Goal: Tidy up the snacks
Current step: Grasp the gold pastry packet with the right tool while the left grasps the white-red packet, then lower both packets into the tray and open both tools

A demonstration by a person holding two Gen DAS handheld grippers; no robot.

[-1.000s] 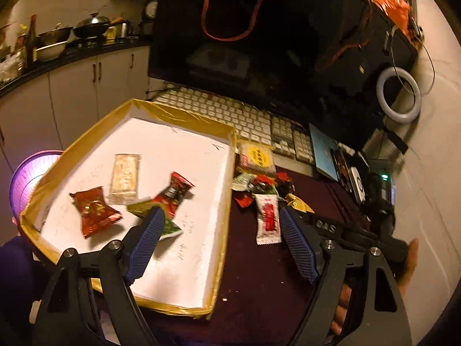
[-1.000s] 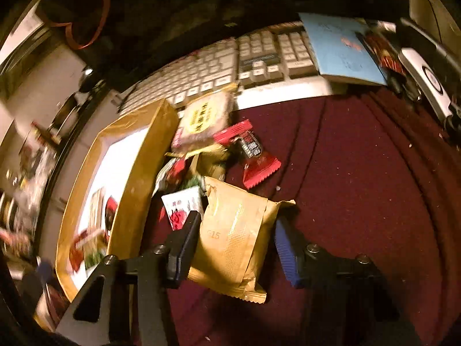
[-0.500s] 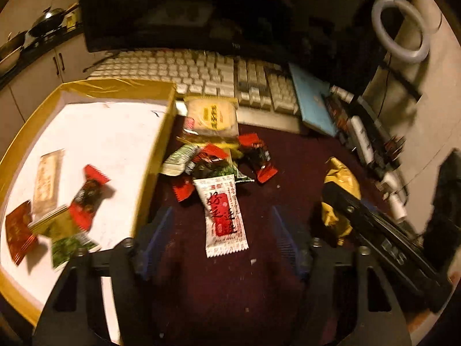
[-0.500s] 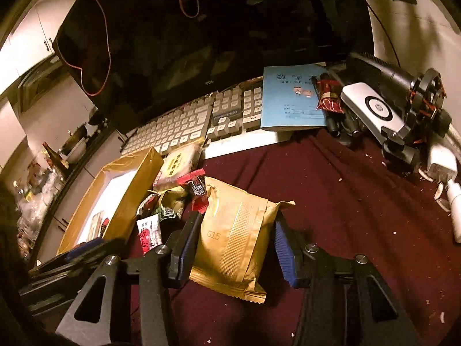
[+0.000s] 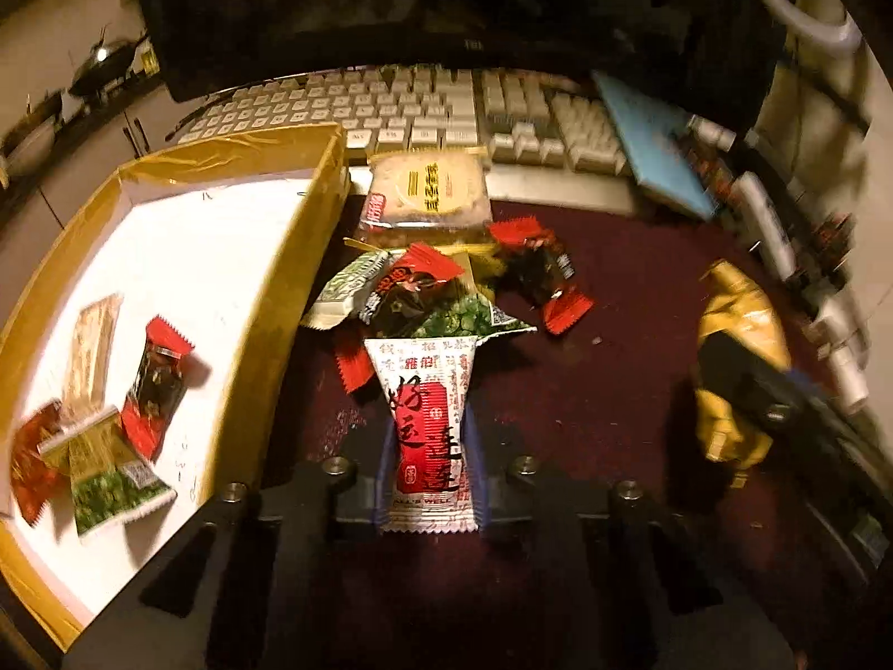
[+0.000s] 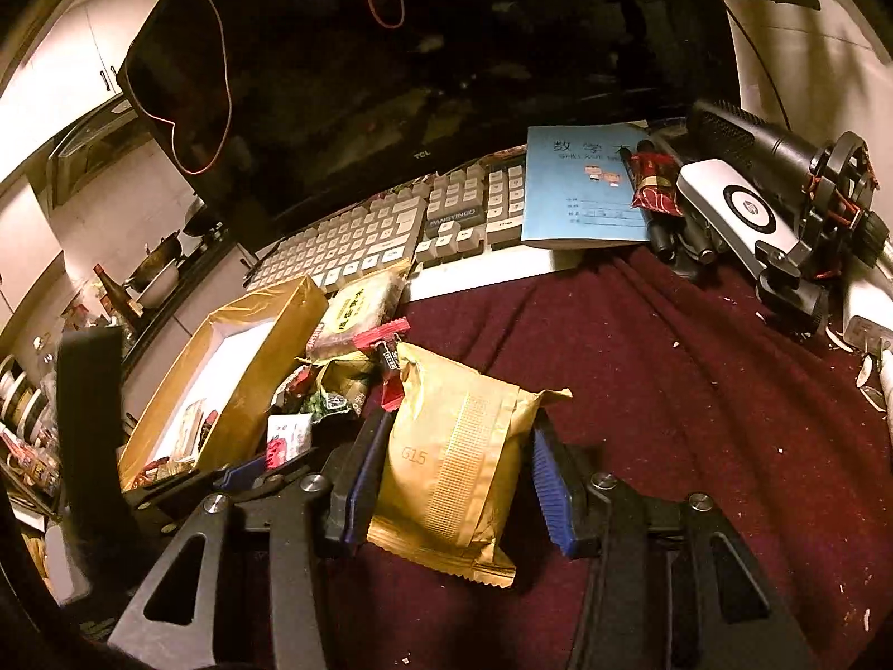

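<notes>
My left gripper (image 5: 428, 424) is closing, its blue pads pressing the sides of a white and red snack packet (image 5: 424, 368) that lies on the maroon cloth. Beyond it is a pile of loose snacks (image 5: 424, 290) and a round biscuit packet (image 5: 427, 190). To the left stands a gold-rimmed box (image 5: 312, 212) with a white floor and several snacks (image 5: 153, 379) in it. My right gripper (image 6: 457, 430) is shut on a gold packet (image 6: 446, 469), just right of the pile. The box (image 6: 262, 346) and the white and red packet (image 6: 287, 435) also show in the right wrist view.
A keyboard (image 5: 413, 106) and a dark monitor (image 6: 418, 56) line the back. A blue notebook (image 6: 580, 190), a microphone and small devices (image 6: 742, 206) crowd the right edge. Maroon cloth (image 6: 670, 391) covers the table to the right of the snacks.
My left gripper swung right from over the box to the pile, came down and closed on the white and red packet. The right gripper tilted up, still holding the gold packet.
</notes>
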